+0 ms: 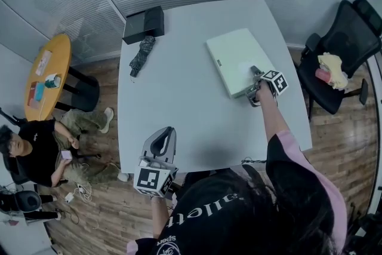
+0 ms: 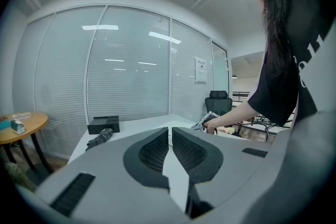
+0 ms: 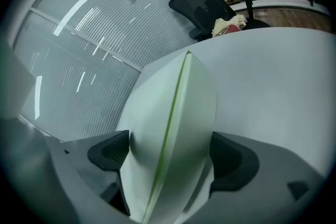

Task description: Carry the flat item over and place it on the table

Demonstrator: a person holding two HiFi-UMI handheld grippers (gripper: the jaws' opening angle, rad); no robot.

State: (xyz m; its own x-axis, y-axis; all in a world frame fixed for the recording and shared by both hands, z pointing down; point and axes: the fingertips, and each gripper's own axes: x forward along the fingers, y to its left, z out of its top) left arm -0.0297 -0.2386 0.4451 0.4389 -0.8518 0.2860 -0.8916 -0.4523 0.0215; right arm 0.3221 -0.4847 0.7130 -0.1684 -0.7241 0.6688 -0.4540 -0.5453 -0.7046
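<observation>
Judging by how it lies, your flat box (image 1: 236, 60) is already down on the table (image 1: 179, 116), toward the far right side. Your right gripper (image 1: 255, 85) sits at the box's near corner, jaws spread wide with the edge between them, seemingly not pinching. Your left gripper (image 2: 169, 139) hovers empty, jaws together. What's left: draw the right gripper clear.

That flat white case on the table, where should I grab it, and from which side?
Take its thin edge at the corner nearest you, coming in low from your side. The case lies flat on the table, and its broad top is too wide for jaws; only the edge fits. The right gripper straddles that corner.
</observation>
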